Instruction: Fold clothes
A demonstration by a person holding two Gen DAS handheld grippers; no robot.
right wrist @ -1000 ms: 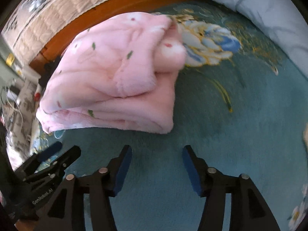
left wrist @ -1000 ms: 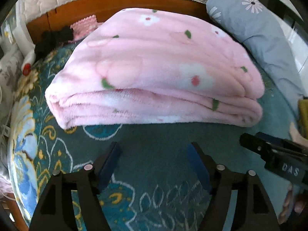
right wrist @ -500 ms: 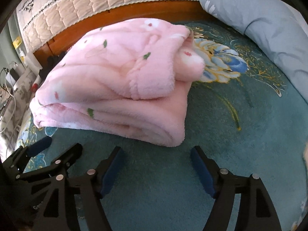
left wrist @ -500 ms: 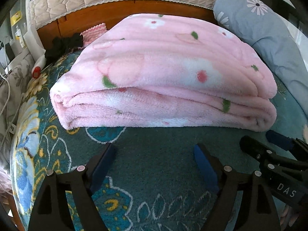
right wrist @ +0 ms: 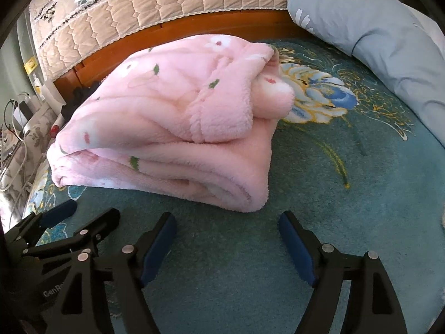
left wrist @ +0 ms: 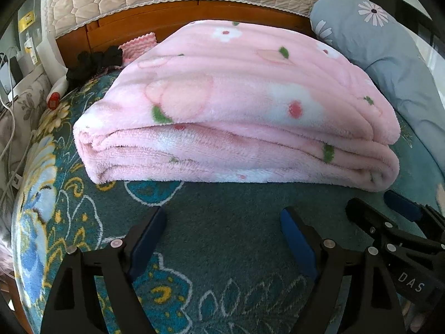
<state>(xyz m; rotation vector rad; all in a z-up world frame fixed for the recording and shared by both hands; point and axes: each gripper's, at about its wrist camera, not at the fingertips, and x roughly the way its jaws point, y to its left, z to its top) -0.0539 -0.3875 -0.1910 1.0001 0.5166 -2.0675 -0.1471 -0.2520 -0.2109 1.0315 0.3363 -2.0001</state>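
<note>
So there's a pink fleece blanket (left wrist: pixel 236 117) with white flowers and green leaves, folded into a thick stack on a teal floral bedspread (left wrist: pixel 222 222). The left gripper (left wrist: pixel 224 222) has its blue-padded jaws wide apart with only bedspread between them, just short of the blanket's near edge. The right gripper (left wrist: pixel 389 208) pokes in from the right, near the blanket's rolled corner. A grey-blue daisy pillow (left wrist: pixel 389 47) sits behind. By the wooden headboard (left wrist: pixel 172 19) there's something black, maybe socks.

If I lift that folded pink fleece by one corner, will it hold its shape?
Probably not. The pink fleece is thick, soft and stacked in loose layers, so it would likely sag and unfold. The flap on top already lies unevenly and may slide off.
</note>
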